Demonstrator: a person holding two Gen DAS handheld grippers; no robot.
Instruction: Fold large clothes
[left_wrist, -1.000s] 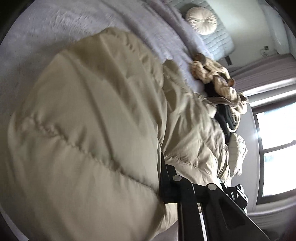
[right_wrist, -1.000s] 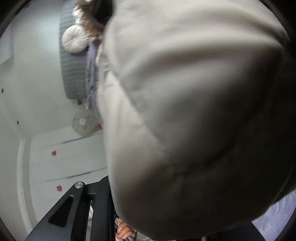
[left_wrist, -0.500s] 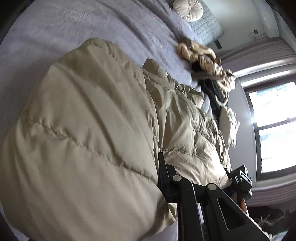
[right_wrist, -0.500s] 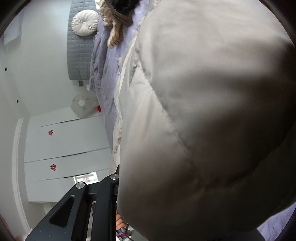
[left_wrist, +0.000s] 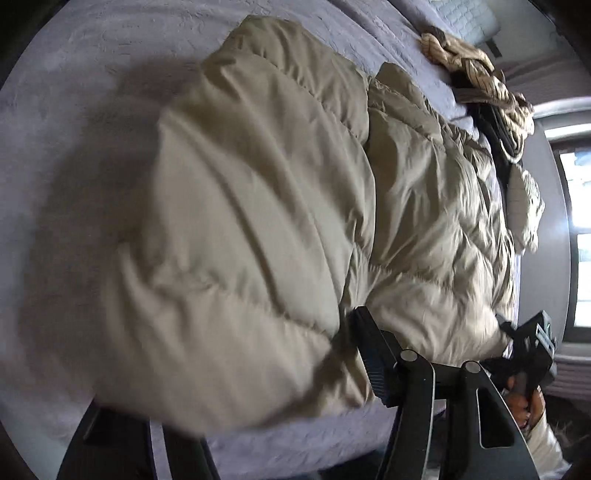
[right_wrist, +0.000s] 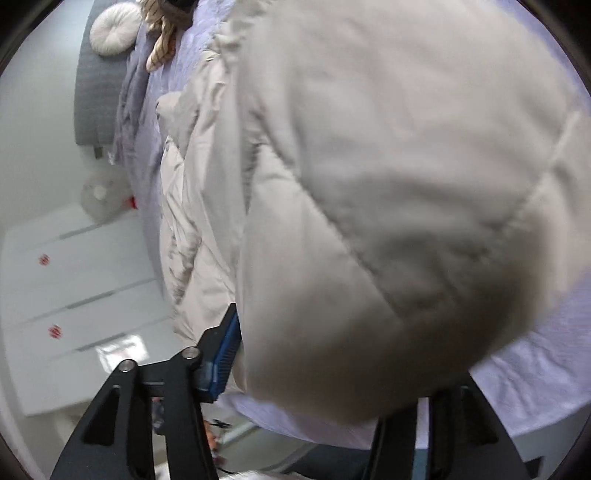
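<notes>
both sets of jaws are opening, the puffy beige coat (left_wrist: 266, 206) bulging between each pair, no longer pinched. the left gripper (left_wrist: 258, 387) and right gripper (right_wrist: 332, 376) sit at the coat's near edge. the coat lies folded on the lilac bed (left_wrist: 74, 110), a tan garment (left_wrist: 476, 74) beyond it.

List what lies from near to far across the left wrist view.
Left gripper, jaws opening around the hem → beige puffer coat → black garment → tan knitted garment → grey headboard.
</notes>
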